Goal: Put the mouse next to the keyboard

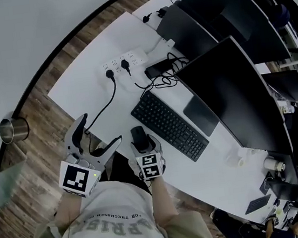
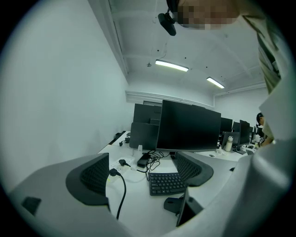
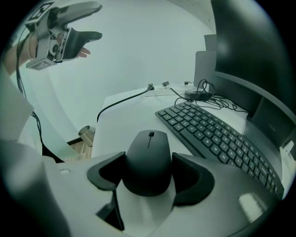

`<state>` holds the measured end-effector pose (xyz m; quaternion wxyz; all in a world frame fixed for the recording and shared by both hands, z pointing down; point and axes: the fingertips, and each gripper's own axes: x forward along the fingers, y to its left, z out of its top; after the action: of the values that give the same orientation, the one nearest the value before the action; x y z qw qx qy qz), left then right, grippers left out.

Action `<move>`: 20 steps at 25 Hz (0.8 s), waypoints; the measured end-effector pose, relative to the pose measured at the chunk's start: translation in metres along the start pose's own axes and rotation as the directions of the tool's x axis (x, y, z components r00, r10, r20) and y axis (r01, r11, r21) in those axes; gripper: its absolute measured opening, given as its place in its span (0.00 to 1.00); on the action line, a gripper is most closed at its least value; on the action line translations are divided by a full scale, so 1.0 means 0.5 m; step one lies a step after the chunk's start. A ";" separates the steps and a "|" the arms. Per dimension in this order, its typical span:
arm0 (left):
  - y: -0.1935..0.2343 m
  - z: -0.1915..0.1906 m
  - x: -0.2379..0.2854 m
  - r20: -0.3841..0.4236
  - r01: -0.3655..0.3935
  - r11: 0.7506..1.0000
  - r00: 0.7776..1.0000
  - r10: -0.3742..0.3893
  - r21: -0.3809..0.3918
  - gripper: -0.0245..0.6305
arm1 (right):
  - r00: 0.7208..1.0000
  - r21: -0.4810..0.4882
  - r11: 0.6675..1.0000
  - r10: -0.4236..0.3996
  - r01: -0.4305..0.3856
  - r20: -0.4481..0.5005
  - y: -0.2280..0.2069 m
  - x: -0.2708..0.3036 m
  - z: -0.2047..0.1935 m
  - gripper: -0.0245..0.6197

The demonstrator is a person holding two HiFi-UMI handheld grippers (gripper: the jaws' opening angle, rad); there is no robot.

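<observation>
In the head view, a long white table (image 1: 80, 89) runs from upper left to lower right over a wood-plank floor (image 1: 41, 130). A flat black keyboard (image 1: 169, 125) lies at the centre of the frame before a large dark monitor (image 1: 233, 94). The black computer mouse (image 1: 138, 134) rests on the table just left of the keyboard's near end, close to the table edge. The right gripper (image 1: 143, 142) reaches over that edge with its jaws on either side of the mouse. The left gripper (image 1: 102, 128) hangs at lower left, off the table, jaws spread and empty. A white power strip (image 1: 122, 62) with black plugs lies toward the upper middle, and a shiny metal cup (image 1: 13, 130) stands on the floor at the left.

In the left gripper view, the two ribbed pads (image 2: 95, 178) stand wide apart with nothing between them. Beyond the left gripper (image 2: 143, 176) lie the keyboard (image 2: 167, 183), the monitor (image 2: 189, 125) and a black cable (image 2: 121, 190). The mouse (image 2: 173, 203) shows at lower centre.

In the right gripper view, the mouse (image 3: 149, 159) fills the lower centre, flat on the table (image 3: 125, 115). The right gripper (image 3: 149, 173) clasps it, a dark pad lying against each side. The keyboard (image 3: 217, 136) runs just to its right. The left gripper (image 3: 95, 21) shows in the upper left corner, and the cup (image 3: 85, 134) at the left.
</observation>
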<state>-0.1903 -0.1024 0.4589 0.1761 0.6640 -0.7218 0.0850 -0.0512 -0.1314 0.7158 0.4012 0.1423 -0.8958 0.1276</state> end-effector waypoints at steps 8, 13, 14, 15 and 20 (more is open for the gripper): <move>-0.010 0.023 0.003 0.040 0.047 0.999 0.998 -0.047 0.020 0.71 | 1.000 0.049 0.998 -0.024 0.024 -0.013 0.008 -0.006 -0.004 0.50; -0.019 0.020 0.005 0.018 0.113 0.992 0.993 -0.114 0.062 0.71 | 0.996 0.130 0.988 -0.085 0.081 0.024 0.006 -0.026 0.001 0.50; -0.022 0.018 0.005 0.016 0.128 0.990 0.992 -0.129 0.065 0.71 | 0.994 0.147 0.984 -0.105 0.099 0.032 0.003 -0.034 0.002 0.50; -0.025 0.017 0.005 0.013 0.143 0.987 0.989 -0.144 0.067 0.71 | 0.991 0.161 0.980 -0.127 0.119 0.037 -0.001 -0.042 0.002 0.50; -0.059 0.026 0.014 -0.003 0.259 0.960 0.966 -0.260 0.107 0.71 | 0.965 0.250 0.942 -0.251 0.225 0.078 -0.020 -0.092 0.007 0.50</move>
<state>-0.1632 -0.1164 0.4463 0.1462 0.7617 -0.6239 0.0959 -0.0205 -0.1349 0.6798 0.3443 0.3035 -0.8707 0.1770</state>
